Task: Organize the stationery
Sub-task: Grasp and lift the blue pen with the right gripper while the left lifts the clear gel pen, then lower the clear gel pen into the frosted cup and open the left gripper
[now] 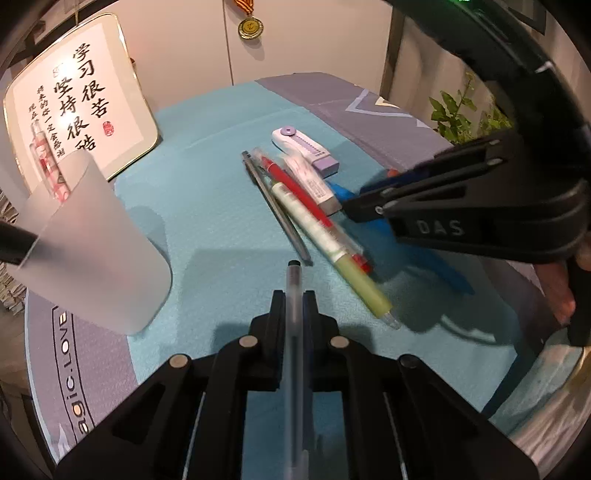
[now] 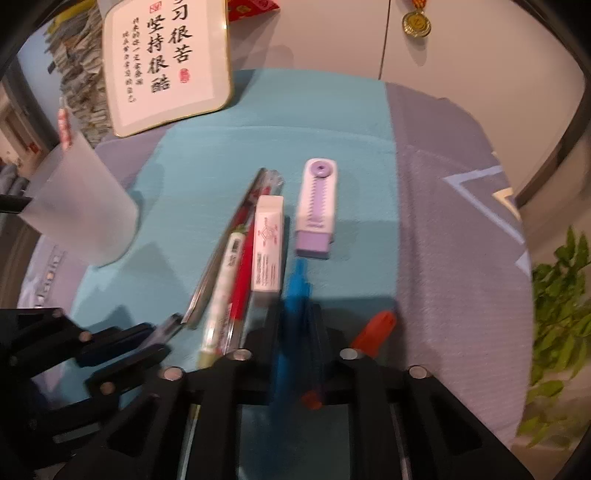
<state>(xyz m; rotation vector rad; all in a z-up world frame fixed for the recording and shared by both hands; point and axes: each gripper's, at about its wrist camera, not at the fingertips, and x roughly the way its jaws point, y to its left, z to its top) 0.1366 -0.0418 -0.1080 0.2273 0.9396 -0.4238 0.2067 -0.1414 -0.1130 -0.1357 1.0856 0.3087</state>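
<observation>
My left gripper (image 1: 293,295) is shut on a clear grey pen (image 1: 294,332) that points forward above the teal mat (image 1: 207,206). My right gripper (image 2: 297,314) is shut on a blue pen (image 2: 297,288); it shows from the side in the left wrist view (image 1: 354,208). On the mat lie a grey pen (image 1: 275,212), a red pen (image 1: 314,210), a green pen (image 1: 332,251), a white eraser (image 2: 269,243) and a purple eraser (image 2: 317,206). A frosted cup (image 1: 96,251) stands at the left, also in the right wrist view (image 2: 83,210).
A framed calligraphy sign (image 1: 79,99) leans at the back left. An orange-red marker (image 2: 373,330) lies under my right gripper. A green plant (image 2: 557,321) stands off the right edge. A medal (image 1: 251,26) hangs on the wall.
</observation>
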